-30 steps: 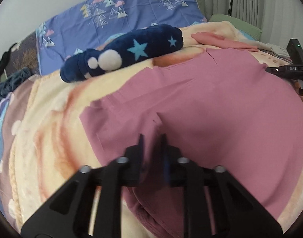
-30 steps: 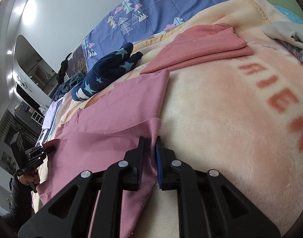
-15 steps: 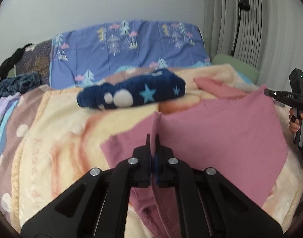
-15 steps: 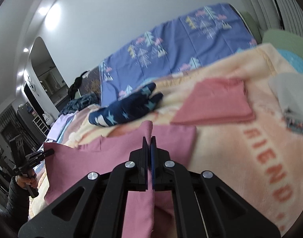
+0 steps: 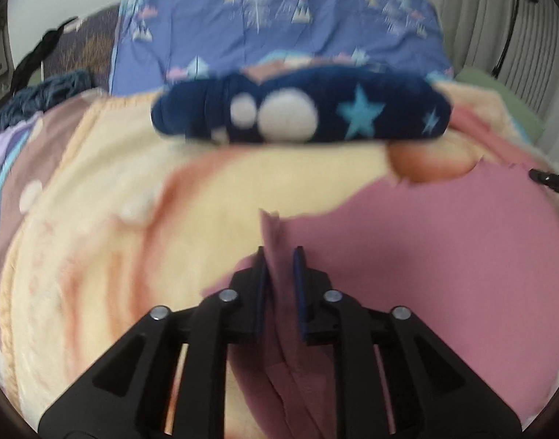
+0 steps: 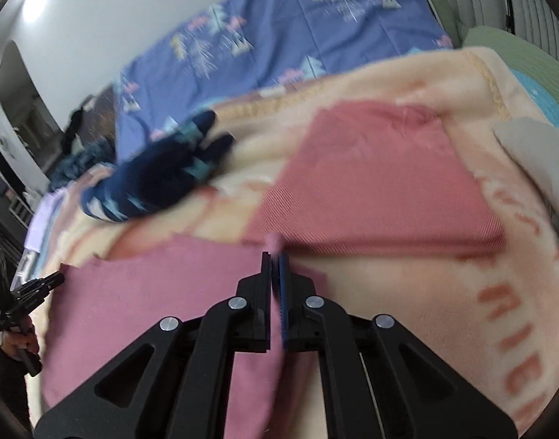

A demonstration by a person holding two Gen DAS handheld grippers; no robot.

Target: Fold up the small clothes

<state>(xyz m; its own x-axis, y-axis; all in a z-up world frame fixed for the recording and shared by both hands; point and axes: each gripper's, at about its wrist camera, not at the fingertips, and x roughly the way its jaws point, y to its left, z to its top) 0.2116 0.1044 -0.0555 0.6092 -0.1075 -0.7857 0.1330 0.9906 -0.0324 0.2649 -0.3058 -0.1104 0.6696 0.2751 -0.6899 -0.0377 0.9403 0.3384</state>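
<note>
Blurring both views, motion softens one pink cloth (image 5: 426, 256) on the blanket (image 5: 96, 237). Left gripper (image 5: 279, 252) is parted around its edge; right gripper (image 6: 275, 256) pinches it. Two folded items lie far.

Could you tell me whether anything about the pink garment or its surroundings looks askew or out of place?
Slightly. The pink garment's far edge runs crooked across the blanket, lower at the left gripper than at the right gripper. Nothing looks damaged or spilled, though both views are blurred.
</note>
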